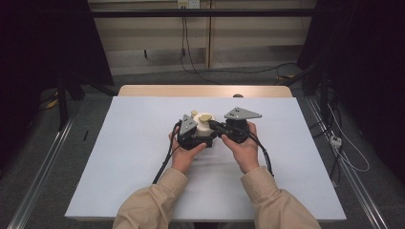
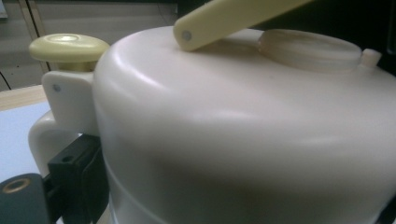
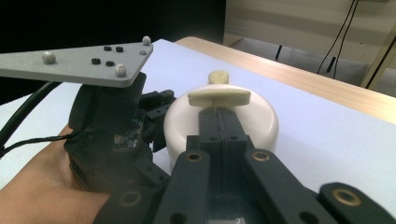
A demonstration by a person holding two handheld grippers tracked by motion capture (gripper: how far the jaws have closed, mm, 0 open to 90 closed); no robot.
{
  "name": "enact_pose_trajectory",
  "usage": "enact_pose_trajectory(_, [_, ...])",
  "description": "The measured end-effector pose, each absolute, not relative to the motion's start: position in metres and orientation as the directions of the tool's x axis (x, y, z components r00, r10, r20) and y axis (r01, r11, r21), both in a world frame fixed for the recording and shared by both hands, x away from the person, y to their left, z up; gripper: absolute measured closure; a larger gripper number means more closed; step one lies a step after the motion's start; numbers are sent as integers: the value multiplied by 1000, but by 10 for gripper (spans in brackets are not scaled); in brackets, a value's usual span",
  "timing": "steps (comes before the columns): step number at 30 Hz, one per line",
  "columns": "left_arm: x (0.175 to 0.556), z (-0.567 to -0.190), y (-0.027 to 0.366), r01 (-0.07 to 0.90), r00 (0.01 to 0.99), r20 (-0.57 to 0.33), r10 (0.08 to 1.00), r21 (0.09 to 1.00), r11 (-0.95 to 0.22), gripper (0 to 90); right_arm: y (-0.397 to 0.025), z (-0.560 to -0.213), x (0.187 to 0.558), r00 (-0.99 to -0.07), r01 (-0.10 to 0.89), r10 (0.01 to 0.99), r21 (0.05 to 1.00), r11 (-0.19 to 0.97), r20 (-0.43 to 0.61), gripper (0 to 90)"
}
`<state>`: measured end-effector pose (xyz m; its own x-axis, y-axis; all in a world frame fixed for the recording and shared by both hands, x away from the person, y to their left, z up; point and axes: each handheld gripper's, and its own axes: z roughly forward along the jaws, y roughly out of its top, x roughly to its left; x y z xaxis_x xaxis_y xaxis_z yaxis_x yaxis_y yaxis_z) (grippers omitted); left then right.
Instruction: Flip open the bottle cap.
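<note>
Sleeves (image 1: 200, 202) in tan come in from the bottom of the high view, forearms angling inward so the two hands meet near the middle of the table (image 1: 119, 157). Left hand (image 1: 187, 155) cups the left gripper (image 1: 193, 133) from below, palm turned inward; right hand (image 1: 244, 149) holds the right gripper (image 1: 217, 127) likewise, its grey plate (image 1: 242, 113) lying flat on top.

Between them stands a cream pot (image 1: 206, 128), upright on the white table, roughly central and slightly toward the far edge. Its body is round and squat with a domed lid. A pale yellow lever (image 3: 219, 96) lies across the top of the lid; in the right gripper view its long axis runs crosswise to the jaws. A yellow knob (image 2: 69, 46) sits at the pot's far rim above a white bracket (image 2: 70, 105).

In the right gripper view the right jaws are pressed together, their tips at the lever's near edge; whether they pinch it I cannot tell. In the left gripper view the pot's wall sits hard against the camera, one black jaw beside the bracket at lower left; the jaws appear clamped around the pot, though the second jaw is barely visible.
</note>
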<state>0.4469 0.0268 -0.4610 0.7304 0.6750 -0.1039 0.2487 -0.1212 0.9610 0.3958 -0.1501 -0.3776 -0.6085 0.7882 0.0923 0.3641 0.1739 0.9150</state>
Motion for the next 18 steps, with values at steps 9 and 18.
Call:
enact_pose_trajectory(9, [447,-461,27,246,731,-99,675,961,-125,64,-149,-376,398,-606,363,790,917,166,97,900])
enact_pose_trajectory(18, [447,-461,27,247,731,-99,675,961,-126,64,-146,-376,401,-605,360,791,917,168,92,900])
